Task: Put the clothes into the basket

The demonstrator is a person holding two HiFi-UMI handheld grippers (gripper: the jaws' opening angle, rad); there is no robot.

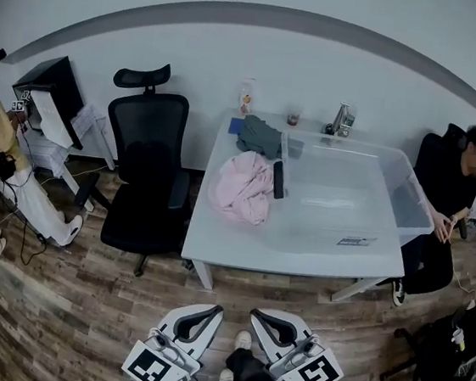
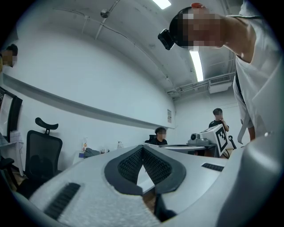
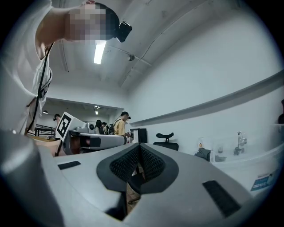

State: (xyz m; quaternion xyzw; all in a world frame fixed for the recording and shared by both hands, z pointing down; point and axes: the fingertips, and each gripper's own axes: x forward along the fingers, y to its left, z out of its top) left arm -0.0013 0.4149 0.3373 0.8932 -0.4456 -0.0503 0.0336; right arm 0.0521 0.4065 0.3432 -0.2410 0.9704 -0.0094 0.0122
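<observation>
Left gripper jaws together, empty | right gripper jaws together, empty | table: one pink garment, one grey garment, one clear basket

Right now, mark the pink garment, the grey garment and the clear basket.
pink garment [image 1: 243, 186]: head view, middle of the crumpled heap.
grey garment [image 1: 260, 135]: head view, centre of its folds.
clear basket [image 1: 407, 203]: head view, its right side wall.

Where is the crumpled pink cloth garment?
Head view: the pink garment lies on the white table, left of the clear plastic basket, in front of the grey-green garment.
</observation>
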